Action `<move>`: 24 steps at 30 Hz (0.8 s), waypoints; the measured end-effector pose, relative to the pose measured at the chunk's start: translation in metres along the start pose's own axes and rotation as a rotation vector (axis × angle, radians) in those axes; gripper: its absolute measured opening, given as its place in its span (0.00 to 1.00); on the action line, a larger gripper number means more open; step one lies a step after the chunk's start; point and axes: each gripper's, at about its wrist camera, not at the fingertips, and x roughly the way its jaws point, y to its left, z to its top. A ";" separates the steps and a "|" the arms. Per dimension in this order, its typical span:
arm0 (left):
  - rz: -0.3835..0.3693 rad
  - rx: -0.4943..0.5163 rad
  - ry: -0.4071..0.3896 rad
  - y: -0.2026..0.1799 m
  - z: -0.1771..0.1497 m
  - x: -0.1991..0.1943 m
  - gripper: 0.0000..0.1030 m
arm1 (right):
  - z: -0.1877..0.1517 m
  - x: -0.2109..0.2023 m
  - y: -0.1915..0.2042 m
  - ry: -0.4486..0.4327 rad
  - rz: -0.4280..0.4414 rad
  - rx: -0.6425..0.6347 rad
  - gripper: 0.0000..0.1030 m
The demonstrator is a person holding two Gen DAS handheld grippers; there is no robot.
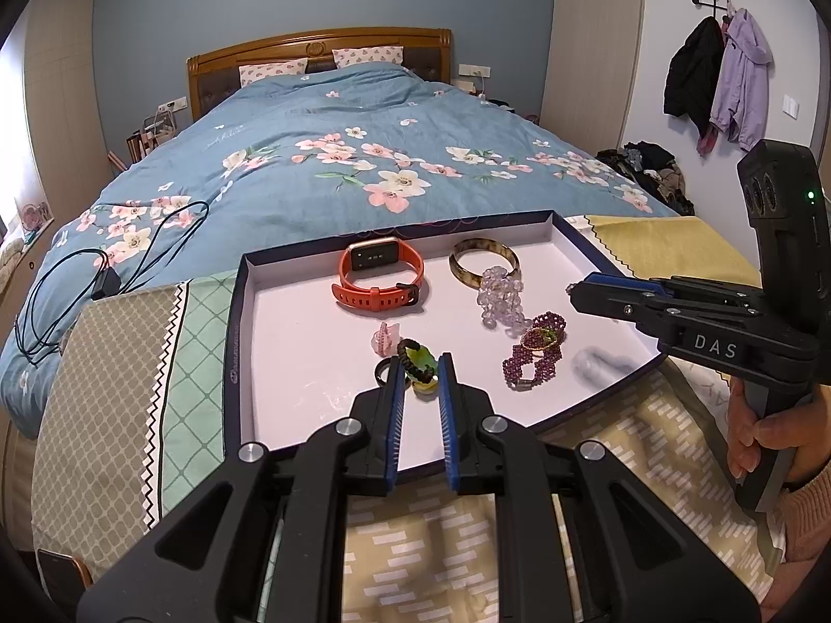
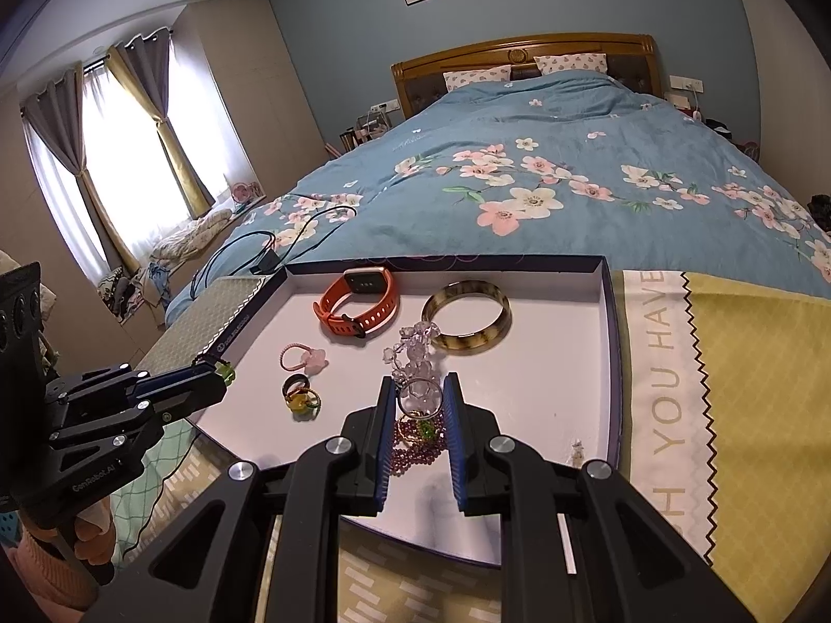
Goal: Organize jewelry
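A shallow white tray (image 1: 291, 363) (image 2: 545, 363) lies on patterned cloths at the foot of the bed. In it are an orange smartwatch (image 1: 379, 278), a horn-patterned bangle (image 1: 483, 262), a clear crystal bead bracelet (image 1: 498, 296), a purple bead bracelet (image 1: 535, 355), a pink hair tie (image 1: 384, 337), a black ring (image 1: 384, 371) and a yellow ring (image 2: 301, 402). My left gripper (image 1: 420, 361) (image 2: 220, 371) hovers over the tray's near left part, shut on a green ornament (image 1: 421, 357) with a black braided cord. My right gripper (image 2: 419, 381) (image 1: 574, 290) hangs above the bead bracelets, shut on what looks like a small silvery ring (image 2: 415, 400).
Behind the tray stretches a bed with a blue floral quilt (image 1: 363, 156). A black charger and cable (image 1: 104, 280) lie on its left side. Coats (image 1: 716, 78) hang on the right wall above a pile of clothes. A person's hand (image 1: 753, 431) holds the right gripper's handle.
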 end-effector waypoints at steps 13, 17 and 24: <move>-0.001 -0.002 0.005 0.000 0.000 0.003 0.13 | -0.002 0.005 -0.001 0.014 -0.005 0.003 0.16; 0.000 -0.003 0.007 0.001 -0.001 0.004 0.13 | -0.002 0.006 -0.002 0.016 -0.008 0.004 0.16; 0.006 -0.011 0.018 0.003 -0.003 0.010 0.13 | -0.003 0.009 -0.002 0.024 -0.011 0.001 0.16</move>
